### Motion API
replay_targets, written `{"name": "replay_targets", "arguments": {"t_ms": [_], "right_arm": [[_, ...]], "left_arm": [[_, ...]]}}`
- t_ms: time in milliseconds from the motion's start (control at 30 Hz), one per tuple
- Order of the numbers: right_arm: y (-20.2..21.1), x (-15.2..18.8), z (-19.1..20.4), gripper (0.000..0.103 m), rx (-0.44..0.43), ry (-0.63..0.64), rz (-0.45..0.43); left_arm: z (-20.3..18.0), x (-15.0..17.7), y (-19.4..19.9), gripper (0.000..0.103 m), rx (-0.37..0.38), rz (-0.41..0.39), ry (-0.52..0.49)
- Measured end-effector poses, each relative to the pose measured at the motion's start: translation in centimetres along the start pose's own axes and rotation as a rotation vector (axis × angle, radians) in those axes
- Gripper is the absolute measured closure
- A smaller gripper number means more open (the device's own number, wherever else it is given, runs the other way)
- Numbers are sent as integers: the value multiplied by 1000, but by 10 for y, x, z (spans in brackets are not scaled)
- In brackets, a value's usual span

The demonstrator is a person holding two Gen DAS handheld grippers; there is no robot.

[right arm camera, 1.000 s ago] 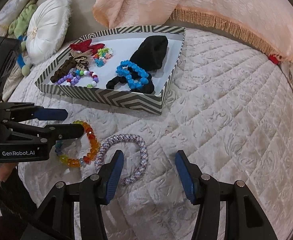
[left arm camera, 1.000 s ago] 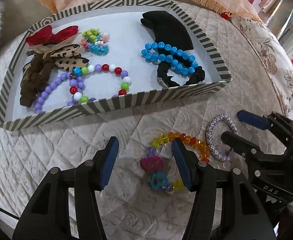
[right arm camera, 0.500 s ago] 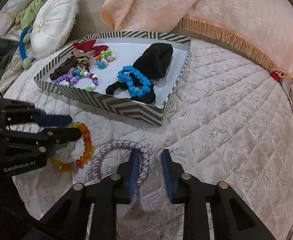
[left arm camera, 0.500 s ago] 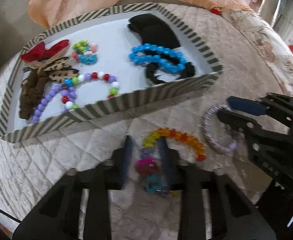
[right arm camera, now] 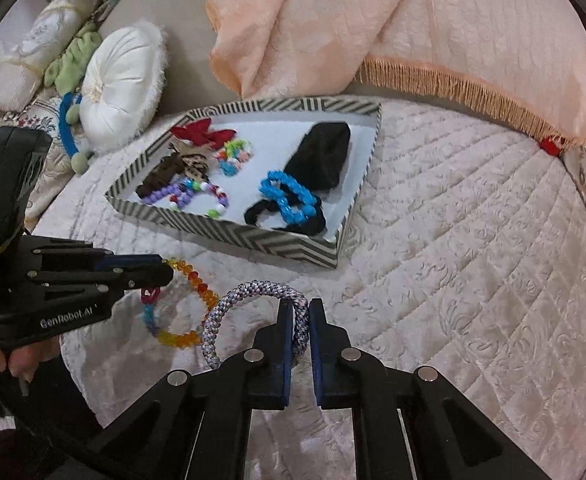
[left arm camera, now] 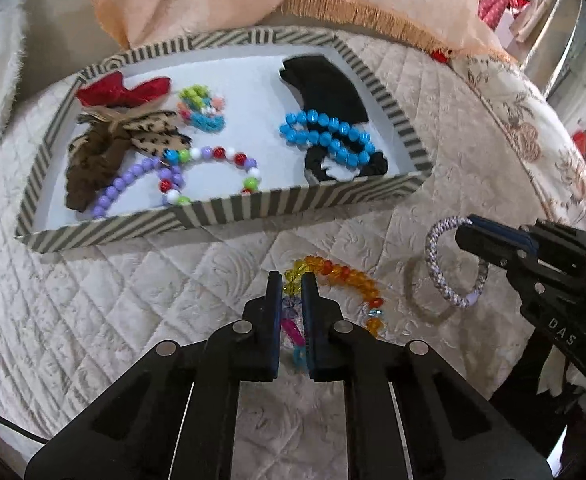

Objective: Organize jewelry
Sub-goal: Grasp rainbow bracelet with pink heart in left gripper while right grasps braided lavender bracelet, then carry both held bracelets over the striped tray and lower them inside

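Jewelry mostly boxed: striped tray (left arm camera: 229, 216) already full. Left jaws (left arm camera: 292, 286) just clamped the rainbow bead bracelet (left arm camera: 345, 276), right jaws (right arm camera: 301, 312) the braided bangle (right arm camera: 249, 292), both lifting off the quilted bed (right arm camera: 453, 240). Remaining: drop both in.

A home bedroom: ahead of the grippers spreads a quilted cream bedspread (right arm camera: 453, 240), with a fringed peach throw (right arm camera: 373, 32) and round cushion (right arm camera: 121, 80) beyond.

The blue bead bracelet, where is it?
In the left wrist view the blue bead bracelet lies in the right half of the striped tray, on top of a black scrunchie and just below a black cloth.
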State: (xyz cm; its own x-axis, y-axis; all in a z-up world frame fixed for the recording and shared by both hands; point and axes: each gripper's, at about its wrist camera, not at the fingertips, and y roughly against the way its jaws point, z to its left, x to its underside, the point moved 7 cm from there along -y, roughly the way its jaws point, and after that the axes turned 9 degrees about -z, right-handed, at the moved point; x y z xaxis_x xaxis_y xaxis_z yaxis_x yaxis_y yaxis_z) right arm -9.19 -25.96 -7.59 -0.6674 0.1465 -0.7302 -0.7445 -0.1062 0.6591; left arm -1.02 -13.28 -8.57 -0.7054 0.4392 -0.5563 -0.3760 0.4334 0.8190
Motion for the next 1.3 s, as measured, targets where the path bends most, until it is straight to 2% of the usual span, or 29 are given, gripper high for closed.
{"name": "replay_targets", "arguments": {"t_ms": [333,500,1300], "right_arm": [[19,-12,4,96,-14,-14,-33],[24,-16,8,96,-15,-6,-43],[12,-42,28,96,-46,29,-44]], "left_arm": [[-2,-16,39,95,-5,-78,-3],[4,-22,53,95,-31,-106,8],[37,-49,76,95,-93,-159,53]]}}
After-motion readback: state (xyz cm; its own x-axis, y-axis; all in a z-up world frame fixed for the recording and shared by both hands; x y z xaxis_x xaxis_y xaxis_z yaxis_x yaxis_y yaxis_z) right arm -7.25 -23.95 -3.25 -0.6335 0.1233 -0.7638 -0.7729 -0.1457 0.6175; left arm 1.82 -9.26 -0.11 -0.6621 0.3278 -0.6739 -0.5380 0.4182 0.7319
